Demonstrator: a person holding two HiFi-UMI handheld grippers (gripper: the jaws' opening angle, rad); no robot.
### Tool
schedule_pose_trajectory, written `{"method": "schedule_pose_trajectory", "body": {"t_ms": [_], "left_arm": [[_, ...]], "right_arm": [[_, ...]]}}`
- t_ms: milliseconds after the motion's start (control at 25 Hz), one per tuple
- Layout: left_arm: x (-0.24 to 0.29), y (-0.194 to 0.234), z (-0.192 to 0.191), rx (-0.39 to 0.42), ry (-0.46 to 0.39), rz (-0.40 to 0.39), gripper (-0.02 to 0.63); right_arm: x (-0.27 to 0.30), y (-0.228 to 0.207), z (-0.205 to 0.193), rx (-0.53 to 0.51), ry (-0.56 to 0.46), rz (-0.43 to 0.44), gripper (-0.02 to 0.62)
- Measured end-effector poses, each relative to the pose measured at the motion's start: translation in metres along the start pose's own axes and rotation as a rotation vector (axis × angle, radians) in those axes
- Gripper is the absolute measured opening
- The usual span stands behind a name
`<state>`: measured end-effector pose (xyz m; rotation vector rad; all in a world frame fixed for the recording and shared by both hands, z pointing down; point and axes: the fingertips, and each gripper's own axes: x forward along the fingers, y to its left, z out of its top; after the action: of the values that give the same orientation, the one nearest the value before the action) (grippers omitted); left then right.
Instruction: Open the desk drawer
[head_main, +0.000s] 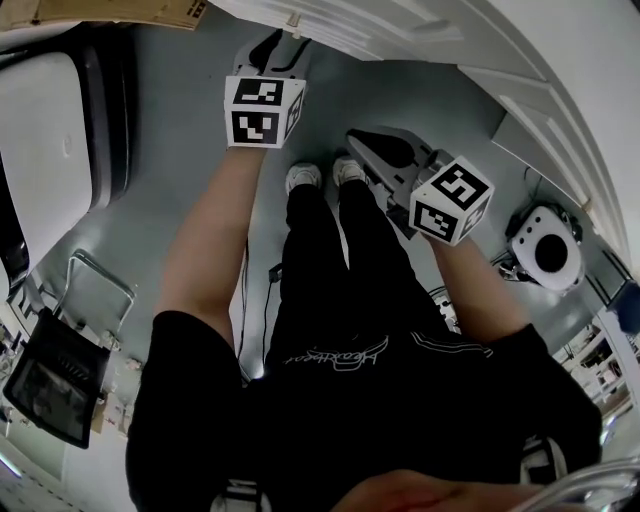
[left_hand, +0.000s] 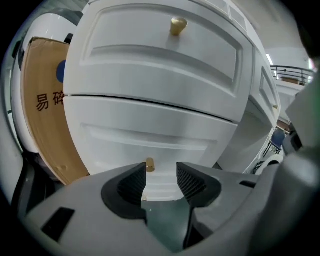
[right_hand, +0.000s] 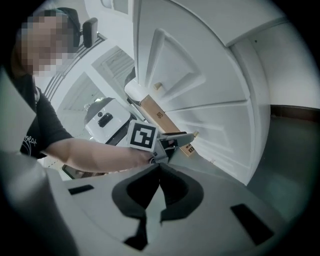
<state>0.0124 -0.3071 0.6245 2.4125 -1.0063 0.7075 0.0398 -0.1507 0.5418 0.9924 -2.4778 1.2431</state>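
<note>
- Left gripper (left_hand: 160, 172) is released: its two black ribbed jaws stand apart with nothing gripped between them, and it points at the front of the white desk (left_hand: 252, 130).
- The lower drawer (left_hand: 150, 142) of the desk is shut. Its small brass knob (left_hand: 149, 165) shows right at the tip of the left-hand jaw, at the edge of the gap, and the pads do not press on it.
- The upper drawer (left_hand: 160, 60) of the desk is also shut and carries a rounder brass knob (left_hand: 177, 25).
- A brown cardboard box (left_hand: 47, 115) with printing on it stands just beside the desk, on the left in the left gripper view.
- The right gripper (right_hand: 159, 167) is clenched, its jaw tips meeting with nothing between them. It is farther from the desk than the left gripper.
- In the head view, a person in black clothes stands facing the desk on a grey floor (head_main: 180, 150), both bare forearms stretched toward it.
</note>
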Motion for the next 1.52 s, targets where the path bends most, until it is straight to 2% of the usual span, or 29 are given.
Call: {"method": "schedule_pose_trajectory", "body": {"t_ms": [160, 320, 520, 640, 760, 1520], "left_arm": [[0.019, 0.010, 0.002, 0.046, -0.001, 0.030, 0.178], [0.033, 0.018, -0.008, 0.087, 0.037, 0.054, 0.178], [0.041, 0.018, -0.009, 0.120, 0.038, 0.047, 0.173], [0.042, 0.019, -0.010, 0.132, 0.039, 0.052, 0.132], [0.043, 0.022, -0.010, 0.130, 0.041, 0.062, 0.086], [0.031, 0.022, -0.020, 0.125, 0.072, 0.062, 0.080]], "right_arm": [[0.000, -0.010, -0.005, -0.016, -0.001, -0.015, 0.005], [0.002, -0.017, -0.006, -0.026, -0.002, -0.017, 0.005], [0.009, -0.011, -0.002, -0.061, -0.003, 0.003, 0.005], [0.014, -0.009, 0.000, -0.066, -0.004, 0.017, 0.005], [0.015, -0.010, 0.004, -0.072, -0.006, 0.022, 0.005], [0.015, -0.001, 0.005, -0.047, -0.003, 0.030, 0.005]]}}
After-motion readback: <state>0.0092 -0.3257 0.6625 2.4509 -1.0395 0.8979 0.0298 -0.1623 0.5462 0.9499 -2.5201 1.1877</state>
